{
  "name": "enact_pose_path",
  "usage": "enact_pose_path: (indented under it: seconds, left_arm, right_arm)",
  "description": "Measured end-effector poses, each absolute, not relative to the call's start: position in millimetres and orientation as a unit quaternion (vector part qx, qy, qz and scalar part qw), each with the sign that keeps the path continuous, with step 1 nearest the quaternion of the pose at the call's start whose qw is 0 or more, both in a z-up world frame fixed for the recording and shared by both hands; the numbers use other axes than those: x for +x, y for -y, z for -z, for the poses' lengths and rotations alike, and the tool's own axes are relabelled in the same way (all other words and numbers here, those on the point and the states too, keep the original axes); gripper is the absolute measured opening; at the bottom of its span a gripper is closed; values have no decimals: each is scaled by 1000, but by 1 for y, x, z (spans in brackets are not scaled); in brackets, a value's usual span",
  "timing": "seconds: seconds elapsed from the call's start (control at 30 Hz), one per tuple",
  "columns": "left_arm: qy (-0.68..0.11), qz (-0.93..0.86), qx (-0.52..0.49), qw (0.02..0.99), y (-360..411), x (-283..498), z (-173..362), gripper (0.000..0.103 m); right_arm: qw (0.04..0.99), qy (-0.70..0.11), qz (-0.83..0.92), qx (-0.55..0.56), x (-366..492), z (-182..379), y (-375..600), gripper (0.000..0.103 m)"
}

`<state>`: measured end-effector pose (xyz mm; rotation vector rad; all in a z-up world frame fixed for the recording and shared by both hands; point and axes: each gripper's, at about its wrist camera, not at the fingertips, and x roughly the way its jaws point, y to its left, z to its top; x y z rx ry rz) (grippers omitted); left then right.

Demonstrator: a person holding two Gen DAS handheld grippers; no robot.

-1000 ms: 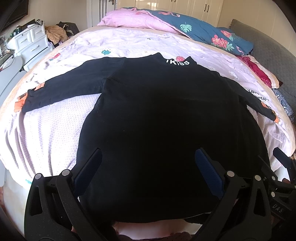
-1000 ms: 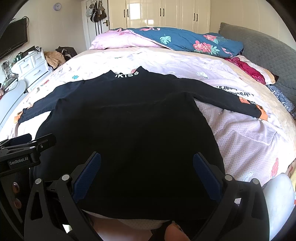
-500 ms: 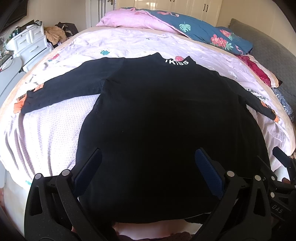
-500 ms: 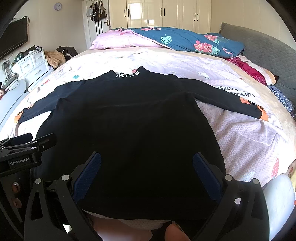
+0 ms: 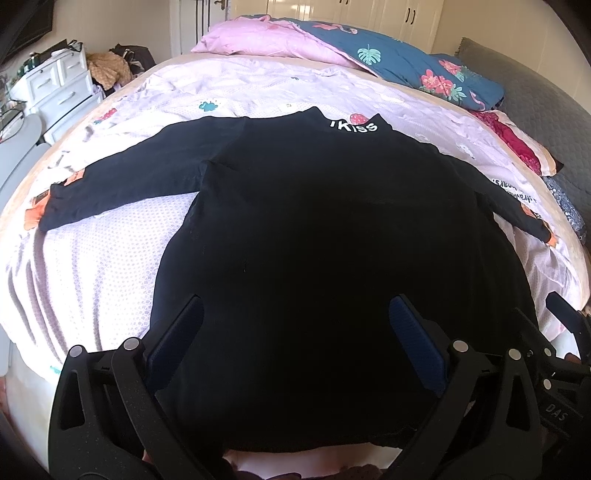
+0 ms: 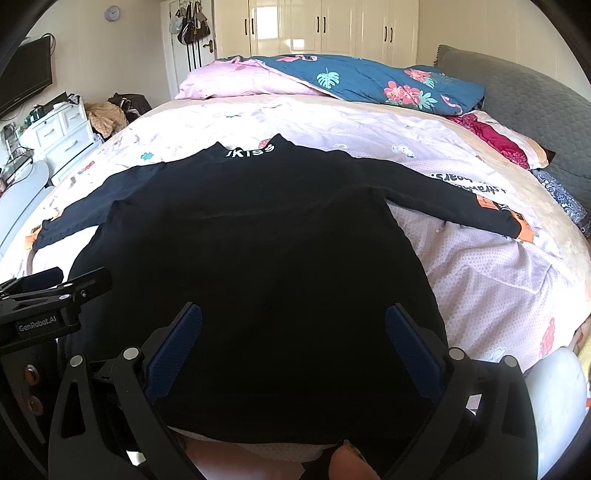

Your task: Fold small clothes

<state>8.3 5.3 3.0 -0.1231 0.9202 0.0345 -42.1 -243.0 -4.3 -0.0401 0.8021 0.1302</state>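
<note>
Room: we see a sunlit bedroom with cream wardrobes (image 6: 321, 29) on the far wall and a white chest of drawers (image 6: 61, 129) at far left.
Bed: our work lies on a bed (image 5: 110, 266) with a pale pink dotted cover, wrinkled at the near left.
Bedding: a pink pillow (image 6: 236, 83) and a blue flowered quilt (image 6: 373, 83) are heaped at the far end; a grey headboard (image 6: 517, 96) runs down the right side.
Shirt: the black long-sleeved shirt (image 5: 314, 240) lies flat in the middle of the bed, collar far from us, hem near us at the bed's edge.
Collar: white letters (image 5: 354, 127) run across the neckband.
Sleeves: both are spread outward; the left sleeve (image 5: 122, 184) reaches toward the left edge, the right sleeve (image 6: 458, 201) toward the right, each cuff lying by orange marks.
Left claw: our left claw (image 5: 295, 332) has its two blue-padded fingers wide apart, holding nothing, over the near part of the shirt by the hem. We cannot tell whether it touches the cloth.
Right claw: our right claw (image 6: 293, 332) is likewise spread apart and holds nothing, over the near part of the shirt, just right of the left one.
Side by side: each camera catches the other claw at its frame edge, so the two are close together at the hem.
Person: a fingertip (image 6: 347, 461) shows at the bottom of the right wrist view, below the hem.
Other: a television (image 6: 24, 79) hangs on the left wall, with a round clock (image 6: 112, 13) and hanging bags (image 6: 190, 26) near the door.
</note>
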Motion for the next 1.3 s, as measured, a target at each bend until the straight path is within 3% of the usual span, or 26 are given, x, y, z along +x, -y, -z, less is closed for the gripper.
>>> enact_pose_path:
  seconds: [1.3]
  left_arm:
    - [-439,-37,-98,892,-37,86,-37,94]
  right_arm:
    - [920,-389,-50,0,53,-25,228,99]
